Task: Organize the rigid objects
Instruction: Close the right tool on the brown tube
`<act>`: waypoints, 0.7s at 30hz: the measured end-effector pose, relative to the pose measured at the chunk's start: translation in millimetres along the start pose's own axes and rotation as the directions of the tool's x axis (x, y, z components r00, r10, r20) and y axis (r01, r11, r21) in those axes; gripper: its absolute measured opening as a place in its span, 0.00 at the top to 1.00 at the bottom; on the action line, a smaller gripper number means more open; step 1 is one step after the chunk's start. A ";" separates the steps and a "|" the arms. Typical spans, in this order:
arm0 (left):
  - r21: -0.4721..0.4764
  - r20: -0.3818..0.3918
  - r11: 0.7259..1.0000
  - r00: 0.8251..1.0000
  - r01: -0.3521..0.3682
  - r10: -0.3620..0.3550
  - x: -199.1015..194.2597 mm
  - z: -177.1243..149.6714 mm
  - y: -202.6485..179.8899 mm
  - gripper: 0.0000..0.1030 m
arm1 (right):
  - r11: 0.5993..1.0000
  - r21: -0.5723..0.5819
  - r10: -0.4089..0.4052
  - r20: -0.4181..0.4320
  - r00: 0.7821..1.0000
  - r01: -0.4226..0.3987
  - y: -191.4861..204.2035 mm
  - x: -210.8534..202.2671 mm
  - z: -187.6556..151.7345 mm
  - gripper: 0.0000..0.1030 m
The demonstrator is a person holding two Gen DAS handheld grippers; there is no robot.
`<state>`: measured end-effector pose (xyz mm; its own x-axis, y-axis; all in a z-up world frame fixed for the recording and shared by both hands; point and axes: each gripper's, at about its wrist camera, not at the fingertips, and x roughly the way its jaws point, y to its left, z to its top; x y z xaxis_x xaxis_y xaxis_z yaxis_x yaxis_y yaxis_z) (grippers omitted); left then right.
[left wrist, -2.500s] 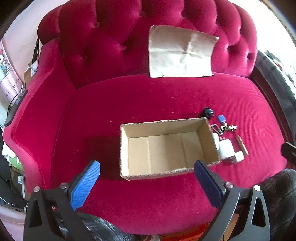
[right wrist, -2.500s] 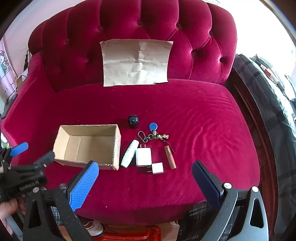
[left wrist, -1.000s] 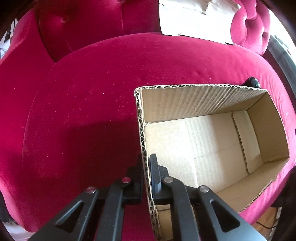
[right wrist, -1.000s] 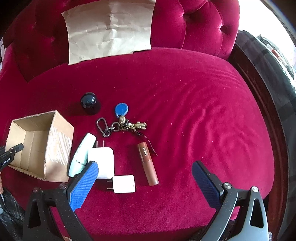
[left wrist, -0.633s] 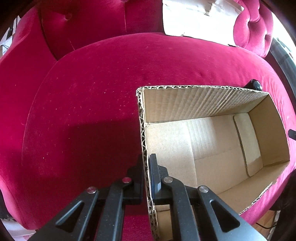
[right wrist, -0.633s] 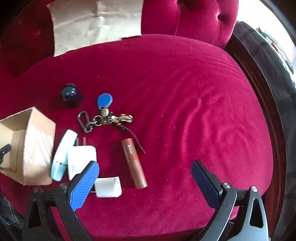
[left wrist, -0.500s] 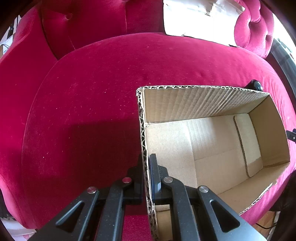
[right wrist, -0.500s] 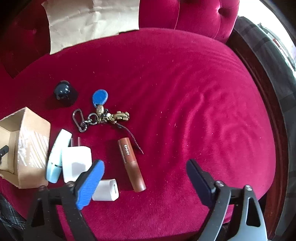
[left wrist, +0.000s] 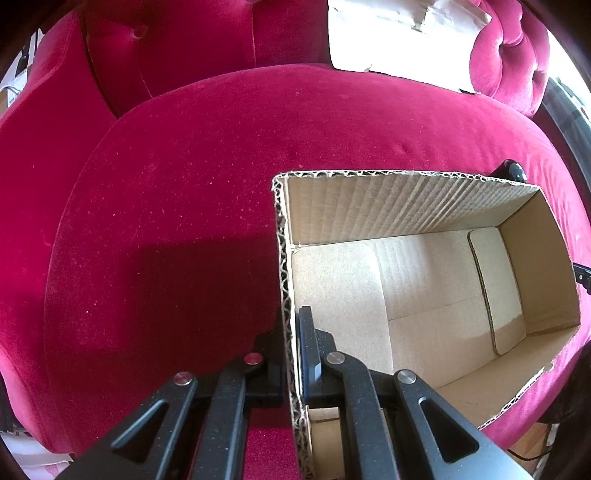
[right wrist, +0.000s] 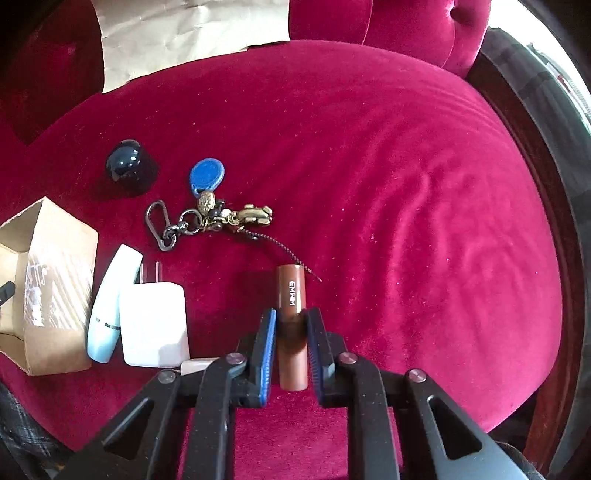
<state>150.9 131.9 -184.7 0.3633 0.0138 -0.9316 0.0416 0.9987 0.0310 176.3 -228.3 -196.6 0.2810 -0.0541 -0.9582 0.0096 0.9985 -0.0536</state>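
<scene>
My left gripper (left wrist: 291,325) is shut on the left end wall of an open, empty cardboard box (left wrist: 424,280) on the red velvet seat. My right gripper (right wrist: 291,325) is shut on a brown lipstick tube (right wrist: 291,295) lying on the seat. Left of the tube lie a white charger (right wrist: 153,328), a pale blue tube (right wrist: 109,314), a small white plug (right wrist: 197,366) partly hidden by my fingers, a keyring with a blue fob (right wrist: 207,177), and a dark round cap (right wrist: 123,162). The box also shows in the right wrist view (right wrist: 55,295) at the far left.
A brown paper sheet (right wrist: 184,33) leans on the tufted backrest (left wrist: 192,40). The seat's front edge drops off just below both grippers. A dark wooden frame and plaid fabric (right wrist: 546,122) border the seat's right side.
My right gripper has moved down and forward over the lipstick tube and closed on it. My left gripper has stayed shut on the box wall; the box has barely moved.
</scene>
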 end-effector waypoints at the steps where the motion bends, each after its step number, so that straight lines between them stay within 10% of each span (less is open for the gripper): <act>1: 0.001 0.001 1.000 1.000 -0.003 0.003 -0.1 0.0 -0.5 0.95 | 1.000 -0.002 0.001 0.001 1.000 -0.001 -0.4 0.0 0.3 0.83; 21: -0.014 0.027 1.000 1.000 -0.008 0.009 -1.4 -6.1 -0.8 0.95 | 1.000 -0.016 0.012 0.055 0.998 -0.011 21.8 -37.3 -11.5 0.83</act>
<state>144.7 131.4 -185.6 0.3888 0.0209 -0.9211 0.0255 0.9991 0.0335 155.0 -204.6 -165.2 0.3330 -0.0421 -0.9420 -0.0084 0.9988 -0.0476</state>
